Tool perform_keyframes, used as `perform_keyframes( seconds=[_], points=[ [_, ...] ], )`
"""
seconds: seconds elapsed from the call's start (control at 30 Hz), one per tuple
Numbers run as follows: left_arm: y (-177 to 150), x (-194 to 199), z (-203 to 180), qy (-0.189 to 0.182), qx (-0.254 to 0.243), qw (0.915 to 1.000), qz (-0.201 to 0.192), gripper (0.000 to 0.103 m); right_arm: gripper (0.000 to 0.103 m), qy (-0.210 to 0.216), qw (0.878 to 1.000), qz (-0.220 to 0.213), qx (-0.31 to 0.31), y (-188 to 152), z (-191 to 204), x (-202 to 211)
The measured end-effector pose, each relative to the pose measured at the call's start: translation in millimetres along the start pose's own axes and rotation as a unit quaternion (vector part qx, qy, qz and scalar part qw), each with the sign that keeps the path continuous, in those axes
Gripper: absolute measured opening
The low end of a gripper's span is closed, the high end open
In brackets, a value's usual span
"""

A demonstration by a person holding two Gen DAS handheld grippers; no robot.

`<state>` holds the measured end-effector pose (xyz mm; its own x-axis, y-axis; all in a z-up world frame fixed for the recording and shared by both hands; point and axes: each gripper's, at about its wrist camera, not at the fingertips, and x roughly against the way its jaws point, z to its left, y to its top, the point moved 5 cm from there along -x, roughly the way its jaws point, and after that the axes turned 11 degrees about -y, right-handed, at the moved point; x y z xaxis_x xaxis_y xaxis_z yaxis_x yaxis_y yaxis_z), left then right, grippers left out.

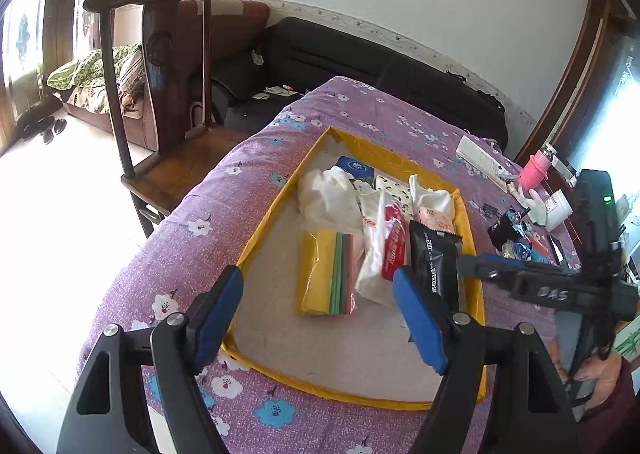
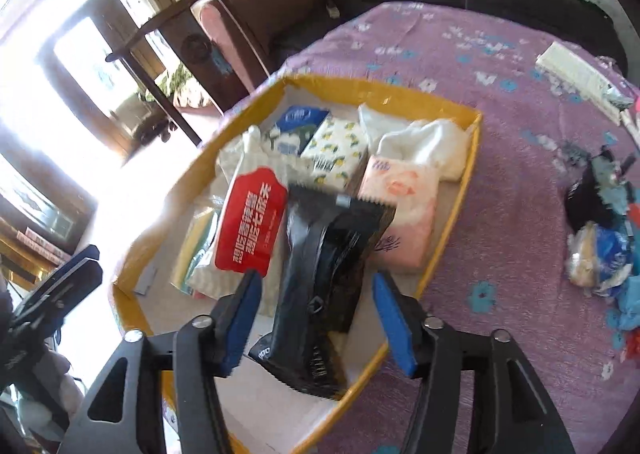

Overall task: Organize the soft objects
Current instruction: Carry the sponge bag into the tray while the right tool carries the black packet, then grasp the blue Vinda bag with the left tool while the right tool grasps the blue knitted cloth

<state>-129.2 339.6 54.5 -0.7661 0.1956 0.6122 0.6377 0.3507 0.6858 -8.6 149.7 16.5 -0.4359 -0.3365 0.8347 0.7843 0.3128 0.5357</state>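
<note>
Fingers (image 2: 252, 294) of both grippers spread, seemingly clear of crinkly black packet (image 2: 320, 278).

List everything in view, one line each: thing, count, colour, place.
tray: one, yellow rim, on the bedspread.
black pack: one, tray's near right, between the right fingers, untouched.
red-and-white pack: one, left of the black pack.
pink tissue pack: one, right of it.
lemon-print pack: one, white, behind.
blue pack: one, tray's far side.
colour-striped pack: one, yellow edged, tray's left.
bedspread: one, purple floral.
chair: one, dark wood, beyond.
left gripper: open, empty.
right gripper: open.
</note>
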Motion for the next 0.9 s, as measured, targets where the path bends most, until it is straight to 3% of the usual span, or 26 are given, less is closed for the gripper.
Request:
perform_keyframes(
  seconds=[0.4,0.57,0.73,0.9],
  points=[
    [-26.8,1.9,-46.6,0.038,-0.062,0.9974,-0.001,0.079,0.077,-0.056,0.994,-0.085,-0.036,-32.6,-73.2,68.1],
    [-37.6,2.5,-76.5,0.031,-0.076,0.9966,-0.011,0.079,0.077,-0.065,0.990,-0.104,-0.071,-45.4,-109.2,87.5],
    [-45.6,6.4,-116.1,0.035,-0.121,0.9916,-0.029,0.079,0.078,-0.090,0.983,-0.139,-0.081,-58.9,-132.5,116.4],
    [-55.2,9.9,-151.1,0.012,-0.154,0.9875,-0.033,0.083,0.085,-0.115,0.972,-0.182,-0.093,-75.0,-157.6,152.0]
  ],
)
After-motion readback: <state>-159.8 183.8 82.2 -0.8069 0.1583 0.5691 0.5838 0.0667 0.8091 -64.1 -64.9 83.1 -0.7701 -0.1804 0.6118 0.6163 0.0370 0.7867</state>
